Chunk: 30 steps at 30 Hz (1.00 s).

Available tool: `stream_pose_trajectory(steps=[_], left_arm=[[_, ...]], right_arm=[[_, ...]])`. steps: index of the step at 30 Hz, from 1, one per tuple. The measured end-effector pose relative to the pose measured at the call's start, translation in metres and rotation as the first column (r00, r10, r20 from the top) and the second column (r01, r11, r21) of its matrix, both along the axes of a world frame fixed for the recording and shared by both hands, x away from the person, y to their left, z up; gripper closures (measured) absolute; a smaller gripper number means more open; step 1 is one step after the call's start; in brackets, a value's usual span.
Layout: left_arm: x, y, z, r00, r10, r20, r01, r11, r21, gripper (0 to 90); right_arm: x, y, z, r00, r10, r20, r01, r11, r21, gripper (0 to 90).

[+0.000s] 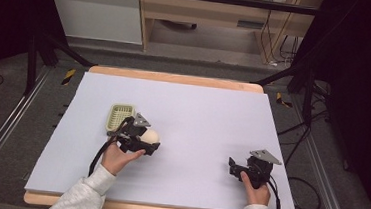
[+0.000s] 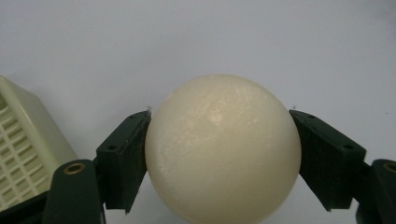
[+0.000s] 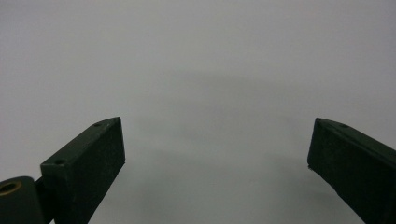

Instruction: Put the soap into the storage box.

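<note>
Room: dark stands and cables are ringing a wooden table (image 1: 175, 77), with pale cabinets sitting beyond it.
Surface: a lavender sheet (image 1: 197, 120) is covering nearly the whole tabletop, bare across its middle and right.
Person: grey sleeves are coming in from the near edge, each hand gripping a black tool.
Basket: a small pale-green slotted basket (image 1: 120, 116) is sitting left of centre on the sheet; in the left gripper view its corner (image 2: 23, 149) is showing at the lower left.
Ball: a cream ball (image 1: 150, 136) is sitting just beside the basket, on its right and a little nearer the person; being round, it is offering no long axis to line up.
Left gripper (image 2: 219, 154): its jaws are pinching the ball (image 2: 223, 149), one flat pad pressing on each side at the widest part.
Right gripper (image 3: 217, 163): its jaws are standing wide apart over bare sheet, holding nothing, well apart from ball and basket.
Key relation: the basket is lying to the left of the held ball and slightly farther from the person, so I judge a short lift leftward by the left hand is what the coming move is calling for; the left hand is by far the nearer.
</note>
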<state>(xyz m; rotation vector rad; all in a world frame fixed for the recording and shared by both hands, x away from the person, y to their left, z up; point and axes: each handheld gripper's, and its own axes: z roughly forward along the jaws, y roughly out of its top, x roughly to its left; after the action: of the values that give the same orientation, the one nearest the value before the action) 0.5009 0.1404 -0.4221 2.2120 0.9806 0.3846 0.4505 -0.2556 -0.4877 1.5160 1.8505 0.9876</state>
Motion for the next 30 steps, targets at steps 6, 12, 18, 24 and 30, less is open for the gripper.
stream_pose_trajectory(steps=[6,12,18,24,30], left_arm=[[0.005,0.008,0.002,0.9997,0.023,0.002,-0.023,0.9997,-0.009,23.9],[0.010,0.015,0.005,0.9990,0.044,0.004,-0.044,0.9988,-0.021,23.9],[0.018,0.018,0.006,0.9985,0.055,0.002,-0.055,0.9982,-0.026,23.9],[0.025,0.025,0.007,0.9969,0.079,0.000,-0.079,0.9959,-0.044,24.0],[0.031,0.032,0.007,0.9955,0.095,-0.006,-0.095,0.9946,-0.041,23.9]], right_arm=[[0.000,0.000,0.000,1.0000,0.004,0.001,-0.004,1.000,-0.002,4.5],[0.000,0.001,0.000,1.0000,0.004,-0.002,-0.005,1.000,-0.006,4.4],[0.000,0.000,0.000,1.0000,0.004,-0.001,-0.004,1.000,-0.005,4.4],[0.000,0.000,0.000,1.0000,0.005,-0.003,-0.005,1.000,-0.001,4.4],[0.001,0.000,0.000,1.0000,0.005,-0.007,-0.005,1.000,0.000,4.5]])
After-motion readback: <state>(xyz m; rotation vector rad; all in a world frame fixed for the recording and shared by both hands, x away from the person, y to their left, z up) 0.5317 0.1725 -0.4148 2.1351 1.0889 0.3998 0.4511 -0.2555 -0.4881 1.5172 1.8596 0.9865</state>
